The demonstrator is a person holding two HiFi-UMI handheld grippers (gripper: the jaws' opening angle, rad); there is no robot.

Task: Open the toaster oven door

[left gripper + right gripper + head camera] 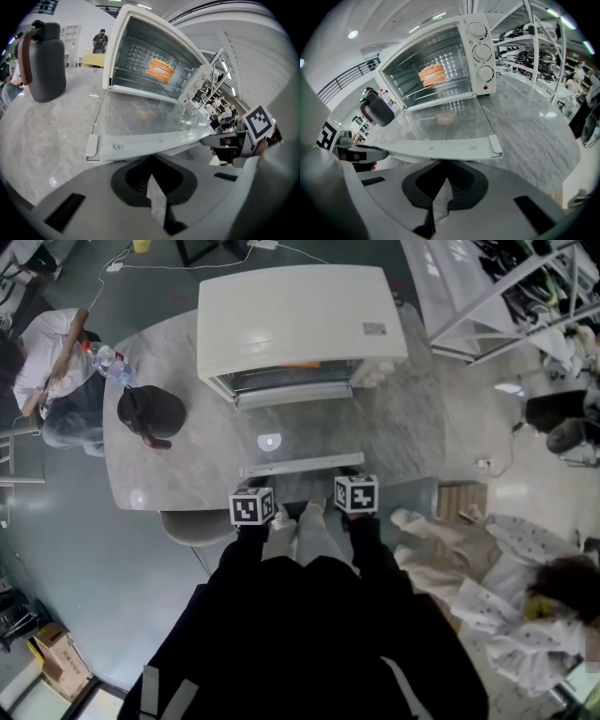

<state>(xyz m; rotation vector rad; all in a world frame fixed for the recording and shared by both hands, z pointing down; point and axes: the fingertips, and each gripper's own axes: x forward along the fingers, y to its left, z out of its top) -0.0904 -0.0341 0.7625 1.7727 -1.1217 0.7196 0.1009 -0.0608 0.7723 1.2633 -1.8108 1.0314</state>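
Note:
The white toaster oven stands at the table's far side. Its glass door lies folded down flat, with the handle bar towards me. Orange food sits on the rack inside. My left gripper and right gripper hang side by side at the table's near edge, just short of the handle. In the left gripper view the handle runs just beyond the shut jaws of that gripper. The right gripper looks the same, shut and empty below the handle.
A black kettle stands on the marble table left of the oven, beside a plastic bottle. One person sits at the table's left end and another is low at the right. Metal shelving stands behind on the right.

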